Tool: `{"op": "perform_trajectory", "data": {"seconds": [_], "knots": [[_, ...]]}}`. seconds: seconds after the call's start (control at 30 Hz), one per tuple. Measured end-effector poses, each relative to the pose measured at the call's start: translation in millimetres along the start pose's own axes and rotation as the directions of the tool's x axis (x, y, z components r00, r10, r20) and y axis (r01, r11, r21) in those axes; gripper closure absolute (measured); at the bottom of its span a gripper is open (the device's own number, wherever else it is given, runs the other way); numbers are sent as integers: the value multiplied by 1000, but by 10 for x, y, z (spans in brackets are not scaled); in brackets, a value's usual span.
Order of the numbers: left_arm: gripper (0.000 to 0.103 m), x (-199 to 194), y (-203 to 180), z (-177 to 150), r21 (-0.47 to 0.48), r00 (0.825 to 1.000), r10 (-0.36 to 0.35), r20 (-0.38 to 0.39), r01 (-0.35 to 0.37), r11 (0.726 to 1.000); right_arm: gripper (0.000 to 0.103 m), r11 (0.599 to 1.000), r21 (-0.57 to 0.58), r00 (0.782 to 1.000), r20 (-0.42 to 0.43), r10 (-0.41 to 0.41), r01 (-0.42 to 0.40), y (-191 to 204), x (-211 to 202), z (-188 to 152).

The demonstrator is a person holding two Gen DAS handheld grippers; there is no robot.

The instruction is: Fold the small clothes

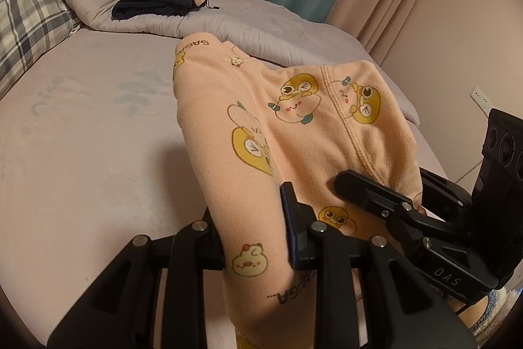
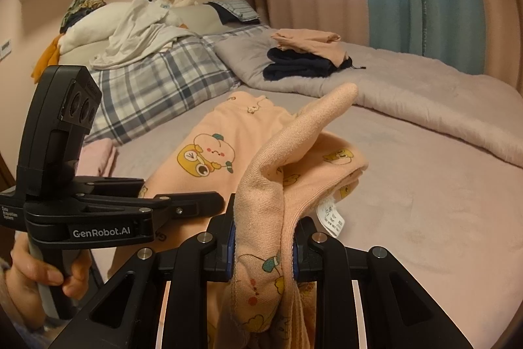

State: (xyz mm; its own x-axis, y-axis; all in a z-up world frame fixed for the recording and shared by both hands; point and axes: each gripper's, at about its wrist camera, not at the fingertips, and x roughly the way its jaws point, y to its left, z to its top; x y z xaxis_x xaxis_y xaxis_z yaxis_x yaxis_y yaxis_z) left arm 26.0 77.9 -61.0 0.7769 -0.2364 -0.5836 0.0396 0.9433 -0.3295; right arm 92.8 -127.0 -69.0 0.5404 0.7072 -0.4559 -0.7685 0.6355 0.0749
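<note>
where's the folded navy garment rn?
The folded navy garment lies on the grey quilt far across the bed, under a folded peach garment, beside the plaid pillow.

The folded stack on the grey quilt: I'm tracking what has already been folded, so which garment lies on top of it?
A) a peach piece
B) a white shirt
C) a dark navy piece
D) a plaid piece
A: the peach piece lies on top of the dark navy garment, both resting on the grey quilt; the left wrist view shows the same order.
</note>
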Motion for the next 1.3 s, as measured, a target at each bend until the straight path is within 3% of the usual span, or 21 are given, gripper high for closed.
{"op": "perform_trajectory", "data": {"seconds": [0.73,1.3], "knots": [[77,263,164,192,-12,999,35,-11,-35,999,77,1000,2,1000,-14,10,-10,-34,161,37],[77,537,404,376,-9,997,78,-13,-78,997,77,1000,10,1000,-26,8,-8,-37,527,109]]}}
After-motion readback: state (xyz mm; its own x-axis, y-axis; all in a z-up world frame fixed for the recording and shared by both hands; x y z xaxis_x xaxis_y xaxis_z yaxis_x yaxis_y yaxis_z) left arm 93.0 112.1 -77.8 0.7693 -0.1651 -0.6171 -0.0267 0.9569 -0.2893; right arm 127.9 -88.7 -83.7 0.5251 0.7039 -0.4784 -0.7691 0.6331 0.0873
